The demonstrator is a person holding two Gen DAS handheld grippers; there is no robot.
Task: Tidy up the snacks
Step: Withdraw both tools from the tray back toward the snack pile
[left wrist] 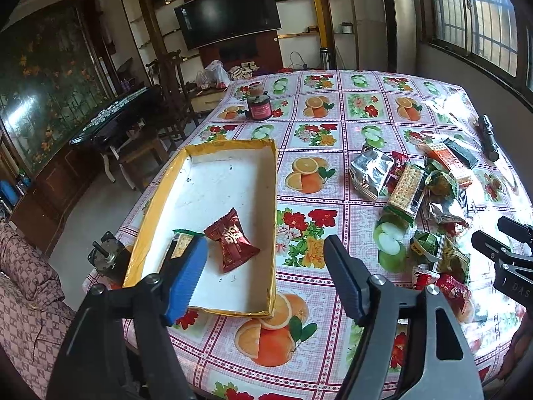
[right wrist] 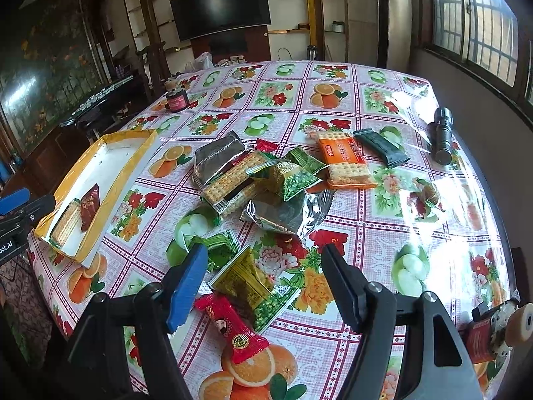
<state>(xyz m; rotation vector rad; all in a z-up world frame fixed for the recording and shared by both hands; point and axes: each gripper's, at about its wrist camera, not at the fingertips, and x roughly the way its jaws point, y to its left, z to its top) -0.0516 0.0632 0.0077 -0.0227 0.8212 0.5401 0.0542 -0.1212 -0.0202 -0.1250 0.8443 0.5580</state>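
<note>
- Right gripper [right wrist: 265, 280] hung low over the table's near edge, jaws spread wide and holding nothing, with an olive-green snack packet [right wrist: 248, 275] lying right between the two fingers.
- Just nearer than that lay a red candy packet [right wrist: 233, 330], flat on the printed tablecloth [right wrist: 333, 106] and slightly left of the jaw gap.
- My read: the olive-green one was the pick in hand, so the fingers wanted to drop straight down astride it and pinch across its puffed middle, not its crimped end, because foil slips.
- It overlapped a green pea packet [right wrist: 278, 301], so a shallow bite looked wise to avoid dragging two at once.
- Left gripper [left wrist: 265, 266] hovered at the near end of the yellow-rimmed tray [left wrist: 160, 200], equally wide open and empty.
- Inside the tray sat a dark red candy packet [left wrist: 231, 240] and a cracker packet [left wrist: 181, 243], side by side at the near end; the far half was bare, so there was room for the next drop.
- Farther out, the main heap waited: a cracker sleeve [right wrist: 233, 180], silver pouch [right wrist: 216, 158], orange cracker pack [right wrist: 346, 161].
- Beyond those, a black flashlight [right wrist: 443, 136] and a dark jar [right wrist: 177, 100], neither of them snacks.
</note>
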